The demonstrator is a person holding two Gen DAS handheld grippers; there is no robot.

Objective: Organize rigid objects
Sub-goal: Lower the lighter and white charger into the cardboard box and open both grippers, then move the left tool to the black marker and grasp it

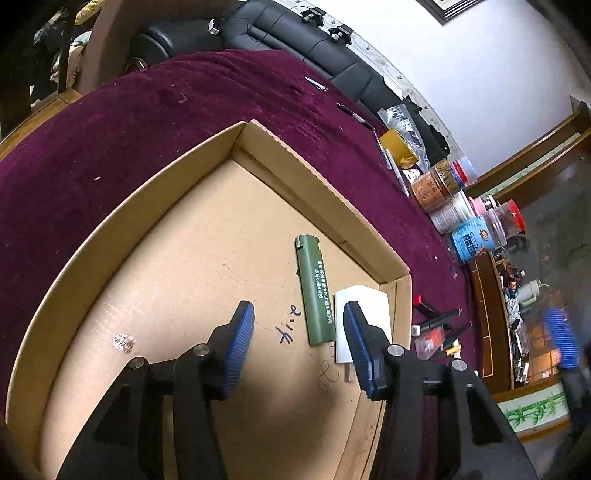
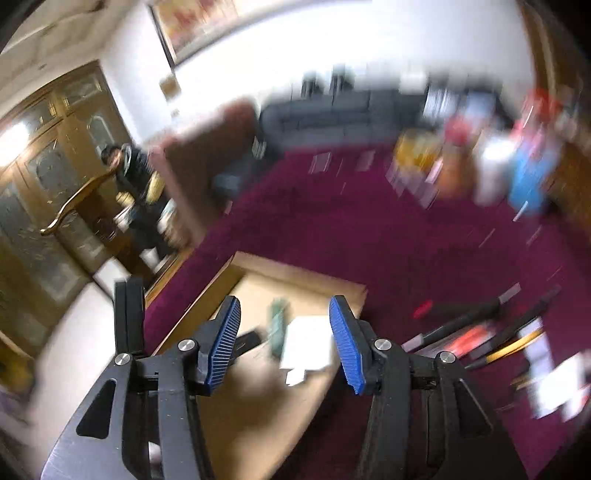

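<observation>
A shallow cardboard box (image 1: 207, 155) lies on the dark red tablecloth (image 1: 147, 122). Inside it, near the right corner, a green lighter (image 1: 314, 291) lies flat beside a white charger plug (image 1: 369, 299). My left gripper (image 1: 298, 310) hovers over the box floor, open, with nothing between its blue pads; its right finger hides part of the plug. The right wrist view is blurred. There my right gripper (image 2: 284, 301) hangs above the same box (image 2: 295, 271), open and empty, with the lighter (image 2: 277, 328) and the white plug (image 2: 306, 347) below it. A blurred blue pad of it (image 1: 561, 339) shows at the far right.
Several jars and cans (image 1: 454, 210) stand along the cloth's far right edge, with a yellow box (image 1: 400, 147) behind them. Pens and small red items (image 1: 436, 325) lie on the cloth right of the box. A black sofa (image 1: 295, 33) sits behind. A person (image 2: 129, 166) stands far left.
</observation>
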